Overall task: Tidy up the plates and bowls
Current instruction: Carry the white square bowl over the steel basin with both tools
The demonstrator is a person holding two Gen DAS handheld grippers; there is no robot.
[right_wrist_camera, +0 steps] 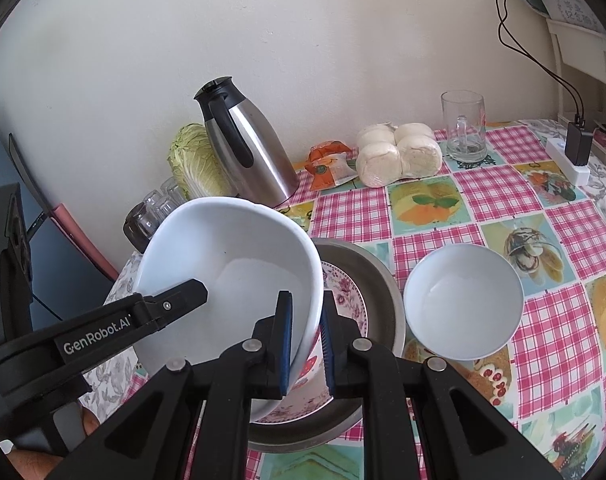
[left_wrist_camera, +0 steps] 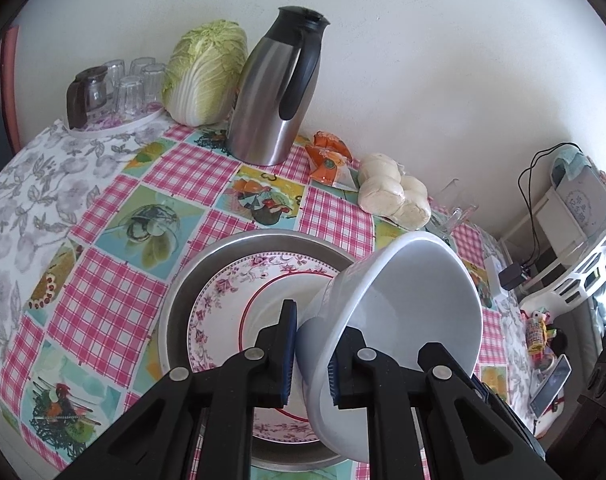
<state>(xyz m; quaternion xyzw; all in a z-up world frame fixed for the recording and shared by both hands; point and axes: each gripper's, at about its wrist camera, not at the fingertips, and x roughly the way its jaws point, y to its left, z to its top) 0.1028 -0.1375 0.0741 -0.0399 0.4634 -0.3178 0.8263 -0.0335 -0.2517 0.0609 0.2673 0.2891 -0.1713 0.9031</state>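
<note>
Both grippers are on the same large white plastic bowl [right_wrist_camera: 231, 276], and it's up off the table, tipped on its side above the floral-rimmed ceramic plate [left_wrist_camera: 239, 292] that sits inside the round stainless-steel basin [right_wrist_camera: 377, 300]. The left gripper [left_wrist_camera: 310, 356] has its blue-padded jaws pinched on the bowl's rim, one pad outside the wall, one inside. The right gripper [right_wrist_camera: 305, 344] clamps the opposite rim the same way, wall sandwiched between its pads. Off to the right, a smaller white bowl [right_wrist_camera: 463, 300] rests upright on the pink checked tablecloth [right_wrist_camera: 543, 320], just beside the basin; whether they touch is hard to say from here. Along the wall: a brushed-steel thermos jug with black handle [left_wrist_camera: 271, 92], a napa cabbage [left_wrist_camera: 203, 72], orange snack packets [left_wrist_camera: 327, 160], a bag of pale steamed buns [right_wrist_camera: 399, 152] and a clear glass mug [right_wrist_camera: 463, 128].
</note>
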